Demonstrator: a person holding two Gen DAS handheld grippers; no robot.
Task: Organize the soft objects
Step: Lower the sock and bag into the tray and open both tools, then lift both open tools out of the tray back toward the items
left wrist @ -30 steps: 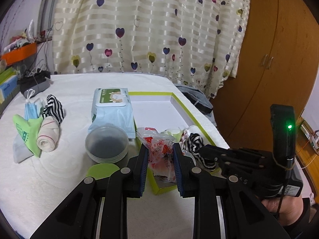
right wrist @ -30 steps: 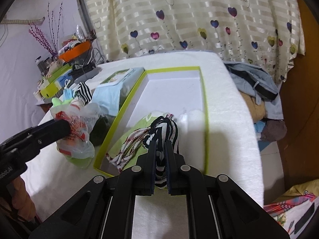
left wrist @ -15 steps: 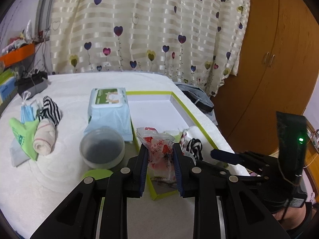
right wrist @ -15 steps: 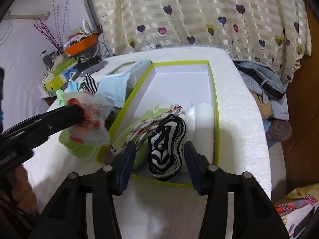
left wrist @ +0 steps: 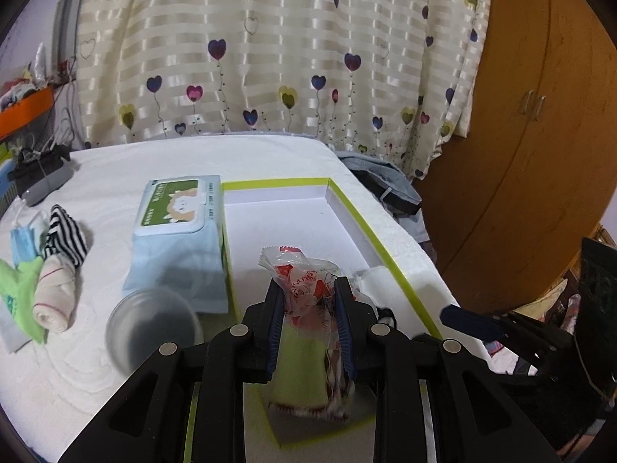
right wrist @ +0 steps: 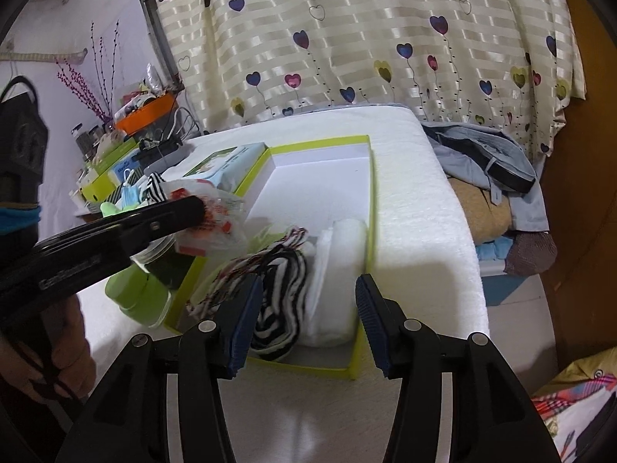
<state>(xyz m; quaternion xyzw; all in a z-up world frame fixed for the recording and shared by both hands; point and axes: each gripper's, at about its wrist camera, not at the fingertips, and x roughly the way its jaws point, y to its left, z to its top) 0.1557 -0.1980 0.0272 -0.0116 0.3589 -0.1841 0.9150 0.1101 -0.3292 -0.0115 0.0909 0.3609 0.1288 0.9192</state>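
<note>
My left gripper is shut on a crinkly clear packet with red print and holds it over the near end of the white box with the green rim. The packet also shows in the right wrist view. My right gripper is open and empty just above the box's near end. A black-and-white striped sock lies in the box below it, beside a white folded cloth and a green cloth with a red-white cord.
A wet-wipes pack and a round lidded tub sit left of the box. Further left lie a striped sock, a rolled sock, a green cloth and a blue mask. Clothes hang off the right edge.
My right gripper opened, let go of the striped sock in the box and drew back. My left gripper carried the packet right, over the box.
</note>
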